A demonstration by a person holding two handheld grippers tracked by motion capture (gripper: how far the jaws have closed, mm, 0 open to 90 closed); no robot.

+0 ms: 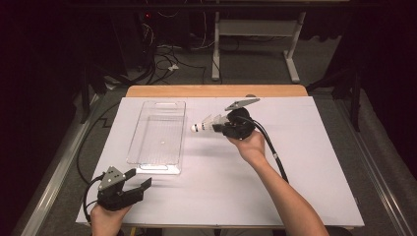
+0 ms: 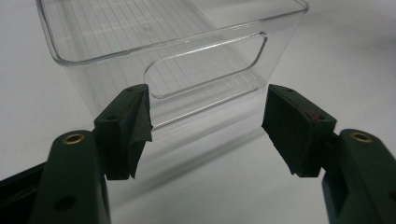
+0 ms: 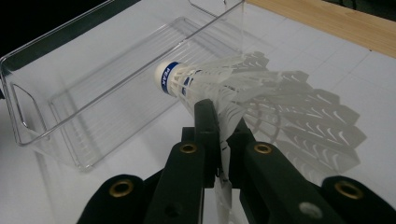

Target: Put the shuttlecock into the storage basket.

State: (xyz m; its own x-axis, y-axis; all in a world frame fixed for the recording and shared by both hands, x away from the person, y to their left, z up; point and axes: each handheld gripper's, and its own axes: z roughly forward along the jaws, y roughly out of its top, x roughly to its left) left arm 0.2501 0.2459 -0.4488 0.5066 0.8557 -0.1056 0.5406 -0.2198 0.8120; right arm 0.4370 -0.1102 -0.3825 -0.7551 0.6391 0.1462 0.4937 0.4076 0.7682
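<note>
Right gripper (image 1: 220, 126) has its fingers clamped on the shuttlecock (image 1: 202, 126) skirt beside the clear bin (image 1: 158, 133), so I'd clear the rim before releasing, while the left gripper (image 1: 139, 180) idles, fingers apart, near the tabletop's (image 1: 305, 162) front-left corner.

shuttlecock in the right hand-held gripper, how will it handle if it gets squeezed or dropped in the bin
The shuttlecock probably weighs very little: its skirt is thin, slotted plastic. The right hand-held gripper pinches that skirt, which likely flexes under a squeeze. Dropped in the clear bin, it may land cork first.

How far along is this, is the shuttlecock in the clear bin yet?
Not yet. Done: the right claw is shut on the shuttlecock, lifted beside the clear bin. Left: probably carrying it over the rim and releasing it. The bin looks empty; the left claw waits open at its near end.
</note>
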